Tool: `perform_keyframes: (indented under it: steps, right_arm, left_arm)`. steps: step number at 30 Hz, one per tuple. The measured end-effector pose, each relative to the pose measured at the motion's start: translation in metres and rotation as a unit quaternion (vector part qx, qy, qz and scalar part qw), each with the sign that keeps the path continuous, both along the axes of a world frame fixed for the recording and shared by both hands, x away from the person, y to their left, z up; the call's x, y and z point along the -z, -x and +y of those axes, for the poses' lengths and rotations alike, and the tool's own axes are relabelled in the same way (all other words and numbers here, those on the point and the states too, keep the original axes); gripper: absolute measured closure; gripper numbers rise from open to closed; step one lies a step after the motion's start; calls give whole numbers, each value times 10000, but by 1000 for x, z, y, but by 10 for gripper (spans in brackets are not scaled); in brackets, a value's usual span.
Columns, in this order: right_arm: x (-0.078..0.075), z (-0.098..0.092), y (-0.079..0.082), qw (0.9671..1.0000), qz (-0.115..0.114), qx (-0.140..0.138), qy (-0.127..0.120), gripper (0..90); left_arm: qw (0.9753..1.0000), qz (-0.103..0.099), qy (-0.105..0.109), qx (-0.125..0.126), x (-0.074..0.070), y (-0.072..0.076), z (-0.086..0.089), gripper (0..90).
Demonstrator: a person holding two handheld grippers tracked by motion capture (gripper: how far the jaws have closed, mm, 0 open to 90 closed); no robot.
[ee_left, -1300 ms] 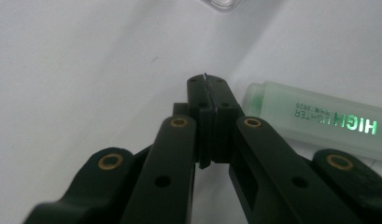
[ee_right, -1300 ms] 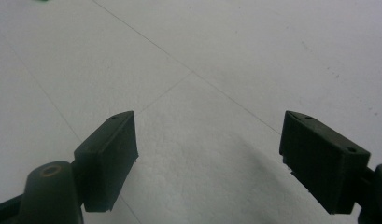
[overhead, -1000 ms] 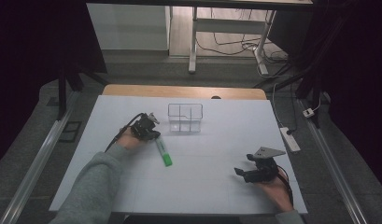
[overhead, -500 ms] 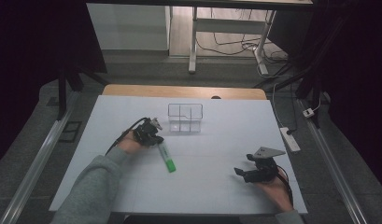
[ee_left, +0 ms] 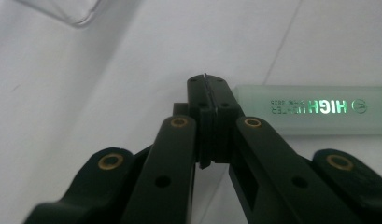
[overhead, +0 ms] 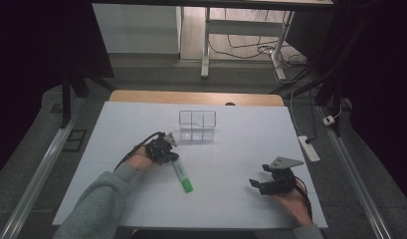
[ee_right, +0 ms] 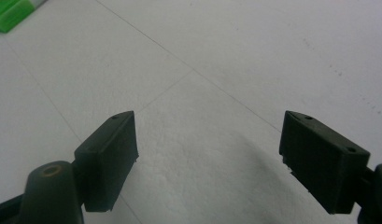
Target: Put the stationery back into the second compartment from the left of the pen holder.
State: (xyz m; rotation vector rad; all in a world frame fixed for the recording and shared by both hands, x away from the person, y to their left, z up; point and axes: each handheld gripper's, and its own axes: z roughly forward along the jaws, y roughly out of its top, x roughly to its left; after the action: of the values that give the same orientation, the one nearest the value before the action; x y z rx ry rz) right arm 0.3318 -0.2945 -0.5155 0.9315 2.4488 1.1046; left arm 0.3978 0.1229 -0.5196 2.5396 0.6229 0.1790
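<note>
A white tabletop (overhead: 231,199) with a wooden far edge stands in a dark room; cables lie on the floor beyond. The green highlighter (overhead: 182,176), printed "HIGH", lies near the tabletop's middle, just beside the left gripper (overhead: 167,149), whose jaws are clenched empty. A clear compartment box (overhead: 197,125) stands toward the far edge. The right gripper (overhead: 258,183), jaws released, rests near the front right corner.

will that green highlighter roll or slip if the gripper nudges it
The pale green plastic highlighter pen lies flat on the smooth white table, so it would probably slide easily. Its body looks flattish, so rolling seems unlikely. It looks stiff and light; the shut left hand-held gripper beside it could likely shift it.
</note>
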Motion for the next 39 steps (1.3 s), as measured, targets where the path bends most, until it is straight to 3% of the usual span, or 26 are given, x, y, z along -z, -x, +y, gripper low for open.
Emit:
perform_keyframes:
  steps: [27, 30, 33, 37, 39]
  right_arm:
    - [0, 0, 0, 10000, -9, -15, -21, 188]
    - [0, 1, 0, 10000, -14, -16, -34, 188]
    - [-1, 1, 1, 10000, -7, -15, -89, 188]
    - [-3, 2, 2, 9999, -49, -33, -129, 188]
    - [-3, 3, 2, 9999, -51, -41, -140, 188]
  left_arm:
    - [9993, 45, -33, 369, -1, 15, -17, 888]
    - [9996, -211, -13, 188, -3, 17, -17, 888]
    - [9993, -287, 197, -146, -8, 18, -9, 883]
    - [9979, -515, 240, -316, -15, 33, 6, 703]
    - [9965, -577, 360, -477, -18, 44, 15, 607]
